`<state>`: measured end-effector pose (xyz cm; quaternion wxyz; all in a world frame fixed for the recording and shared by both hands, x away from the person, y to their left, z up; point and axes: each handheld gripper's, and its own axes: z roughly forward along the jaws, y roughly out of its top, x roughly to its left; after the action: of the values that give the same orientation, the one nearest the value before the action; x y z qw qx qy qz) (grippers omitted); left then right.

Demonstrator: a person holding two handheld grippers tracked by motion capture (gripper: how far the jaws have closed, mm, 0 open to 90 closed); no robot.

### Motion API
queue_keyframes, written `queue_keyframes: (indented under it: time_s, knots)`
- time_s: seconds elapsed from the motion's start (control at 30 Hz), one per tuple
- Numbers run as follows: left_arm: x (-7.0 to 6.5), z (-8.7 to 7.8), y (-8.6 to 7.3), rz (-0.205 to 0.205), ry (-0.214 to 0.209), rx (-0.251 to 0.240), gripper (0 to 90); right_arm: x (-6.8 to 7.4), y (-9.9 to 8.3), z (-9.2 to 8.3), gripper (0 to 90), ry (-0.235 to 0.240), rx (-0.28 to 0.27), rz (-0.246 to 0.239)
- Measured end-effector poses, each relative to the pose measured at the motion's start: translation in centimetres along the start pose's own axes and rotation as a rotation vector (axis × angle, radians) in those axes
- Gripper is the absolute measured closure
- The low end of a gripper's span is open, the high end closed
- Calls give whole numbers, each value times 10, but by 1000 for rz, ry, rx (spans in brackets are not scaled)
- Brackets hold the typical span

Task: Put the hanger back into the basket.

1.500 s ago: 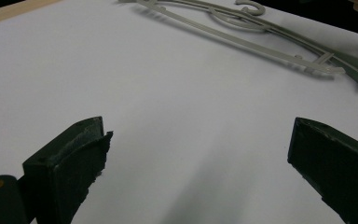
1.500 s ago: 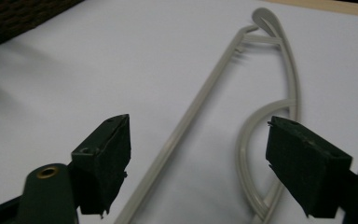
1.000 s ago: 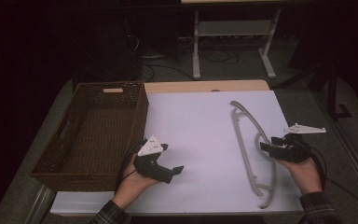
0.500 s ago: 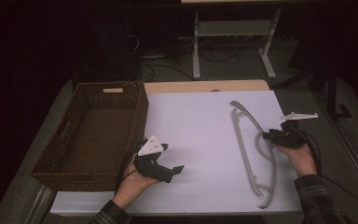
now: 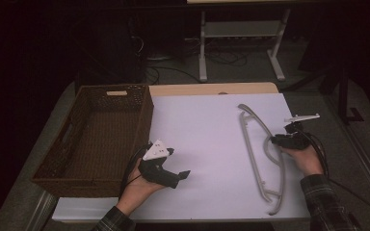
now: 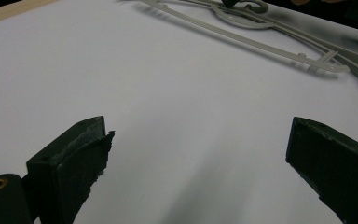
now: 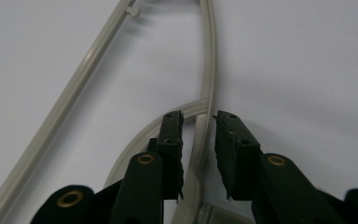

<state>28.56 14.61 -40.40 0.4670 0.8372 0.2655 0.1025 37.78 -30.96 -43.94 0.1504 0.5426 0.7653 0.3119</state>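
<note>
You are closing your right claw point(image 7: 198, 154) around the grey plastic hanger point(image 5: 260, 154) lying at the right of the white surface point(image 5: 197, 130); its jaws straddle the neck with slim gaps left. Next, clamp firmly before lifting. Your left claw point(image 6: 196, 154) is gaping wide, empty.

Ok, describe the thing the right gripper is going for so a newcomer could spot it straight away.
Start at the white table top, with the brown wicker basket on its left side. Opposite, near the right edge, lies a pale grey plastic clothes hanger, flat on the table. It is the only long, thin, curved thing there, and the right gripper straddles its neck.
</note>
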Motion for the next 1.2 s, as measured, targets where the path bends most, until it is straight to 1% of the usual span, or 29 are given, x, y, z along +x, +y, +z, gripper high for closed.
queue_keyframes:
  time_s: [0.03, 0.07, 0.1, 0.17, 0.23, 0.33, 0.43, 0.53, 0.57, 0.63, 0.67, 0.7, 0.73, 0.77, 0.8, 0.83, 0.9, 0.97, 1.0, 1.03, 1.1, 1.13, 1.17, 1.2]
  knots:
    - [0, 0, 0, -1, -2, -2, 52, -1, 0, 2, 729, 1, 8, -6]
    - [0, 0, 0, -1, -2, -2, 52, -1, 0, 2, 729, 1, 8, -6]
    - [0, 0, 0, -1, -1, -1, 52, -2, -1, 4, 747, -1, 15, -4]
    - [0, 0, 0, -1, -3, 0, 52, -2, -1, 5, 751, -1, 14, -5]
    - [0, 0, 0, 0, -3, 1, 52, -2, -1, 6, 789, -1, 18, -6]
    - [0, 0, 0, -3, -6, -1, 54, -1, 0, 7, 794, -5, 25, -13]
    - [0, 0, 0, -4, -8, 0, 54, 1, 2, 9, 795, -1, 26, -35]
    - [0, 0, 0, -5, -8, -1, 54, 7, 5, 12, 797, 7, 28, -53]
    - [1, 0, 0, -5, -8, -1, 54, 11, 7, 14, 799, 13, 28, -66]
    - [1, 0, 0, -5, -8, -1, 54, 13, 8, 15, 799, 13, 30, -73]
    - [1, 0, 0, -6, -8, -1, 54, 15, 9, 16, 799, 13, 32, -84]
    - [1, 1, 0, -4, -8, 2, 54, 20, 11, 18, 801, 24, 33, -100]
    - [1, 1, 0, -4, -8, 2, 54, 20, 11, 18, 801, 24, 33, -100]
    - [1, 1, 0, -5, -9, 5, 54, 26, 14, 21, 802, 31, 36, -120]
    - [1, 1, 0, -5, -9, 5, 55, 26, 14, 21, 802, 31, 36, -120]
    - [0, 1, 0, -4, -8, 5, 55, 33, 17, 24, 802, 47, 41, -140]
    - [1, 1, 0, -6, -8, 3, 54, 35, 18, 25, 803, 51, 41, -149]
    - [1, 1, 0, -7, -7, 1, 56, 46, 21, 29, 805, 70, 40, -174]
    - [1, 1, 0, -7, -7, 1, 56, 46, 21, 29, 805, 70, 40, -174]
    - [1, 1, 0, -6, -6, 2, 56, 51, 23, 31, 806, 79, 44, -191]
    - [1, 1, 0, -6, -6, 3, 57, 53, 23, 32, 807, 86, 45, -196]
    - [1, 1, 0, -6, -6, 4, 56, 56, 24, 33, 807, 94, 44, -202]
    - [1, 1, 0, -6, -6, 3, 57, 62, 25, 35, 807, 103, 45, -219]
    - [1, 1, 0, -6, -6, 3, 57, 62, 25, 35, 807, 103, 45, -219]
